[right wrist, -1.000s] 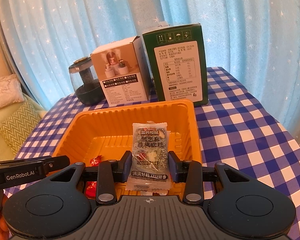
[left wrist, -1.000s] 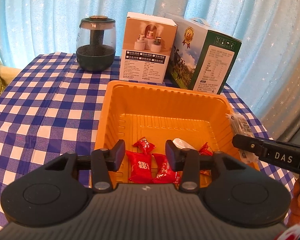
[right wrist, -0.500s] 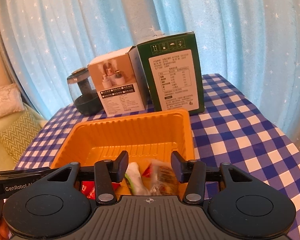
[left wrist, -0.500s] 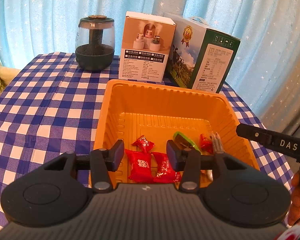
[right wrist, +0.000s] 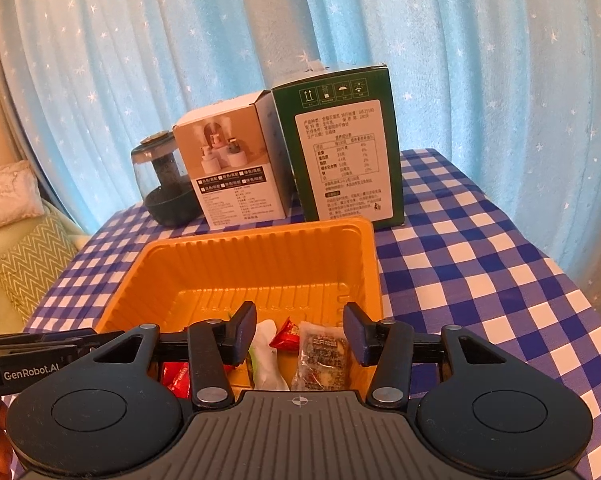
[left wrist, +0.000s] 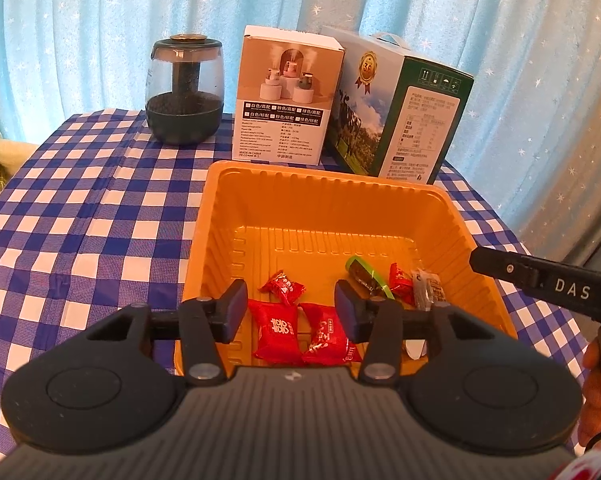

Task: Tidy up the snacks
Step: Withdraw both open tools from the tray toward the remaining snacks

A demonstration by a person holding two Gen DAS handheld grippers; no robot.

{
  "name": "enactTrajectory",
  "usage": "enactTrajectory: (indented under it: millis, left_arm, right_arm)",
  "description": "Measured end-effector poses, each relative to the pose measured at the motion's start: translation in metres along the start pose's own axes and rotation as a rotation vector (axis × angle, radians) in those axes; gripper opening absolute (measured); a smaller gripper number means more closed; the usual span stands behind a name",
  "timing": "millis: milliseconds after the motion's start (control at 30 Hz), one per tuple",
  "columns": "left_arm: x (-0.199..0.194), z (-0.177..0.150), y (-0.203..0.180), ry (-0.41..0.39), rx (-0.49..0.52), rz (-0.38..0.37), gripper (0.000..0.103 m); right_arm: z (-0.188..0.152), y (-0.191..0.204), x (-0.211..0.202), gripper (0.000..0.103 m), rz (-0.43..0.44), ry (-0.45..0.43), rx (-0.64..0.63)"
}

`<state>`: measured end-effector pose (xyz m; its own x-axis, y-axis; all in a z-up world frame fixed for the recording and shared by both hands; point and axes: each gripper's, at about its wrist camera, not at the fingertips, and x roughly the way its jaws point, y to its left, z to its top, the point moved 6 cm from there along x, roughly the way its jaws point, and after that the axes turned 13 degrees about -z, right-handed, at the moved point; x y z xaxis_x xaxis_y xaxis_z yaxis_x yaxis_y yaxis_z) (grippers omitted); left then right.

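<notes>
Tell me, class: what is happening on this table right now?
A person holds a gripper in each hand above an orange tray on a checked tablecloth. The right gripper has just been opening; the snack packet lies below it in the tray, free of its jaws. The left gripper hangs open and empty over the red candies. A jar and two boxes stand behind the tray.
</notes>
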<state>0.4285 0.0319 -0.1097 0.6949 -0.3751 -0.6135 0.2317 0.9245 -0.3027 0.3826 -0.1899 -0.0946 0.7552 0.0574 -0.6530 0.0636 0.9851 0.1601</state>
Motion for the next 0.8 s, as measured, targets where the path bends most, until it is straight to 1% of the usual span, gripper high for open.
enactTrajectory:
  millis: [233,467,633,800]
  left_arm:
    - [-0.005,-0.003,-0.002,0.001,0.023,0.004,0.046]
    - [-0.018,-0.009,-0.008,-0.009,0.040,0.005,0.049]
    - [-0.031,-0.017,-0.017,-0.010,0.057,-0.002,0.052]
    - [-0.049,-0.033,-0.020,-0.006,0.077,0.004,0.054]
  right_arm:
    - [-0.002,-0.002,-0.004,0.049,-0.012,-0.013,-0.025]
    - [-0.005,-0.005,-0.016,0.049,-0.019,-0.037,-0.040]
    - [-0.014,-0.004,-0.031,0.050,-0.020,-0.039,-0.049]
    - [-0.030,-0.008,-0.053,0.051,-0.011,-0.038,-0.061]
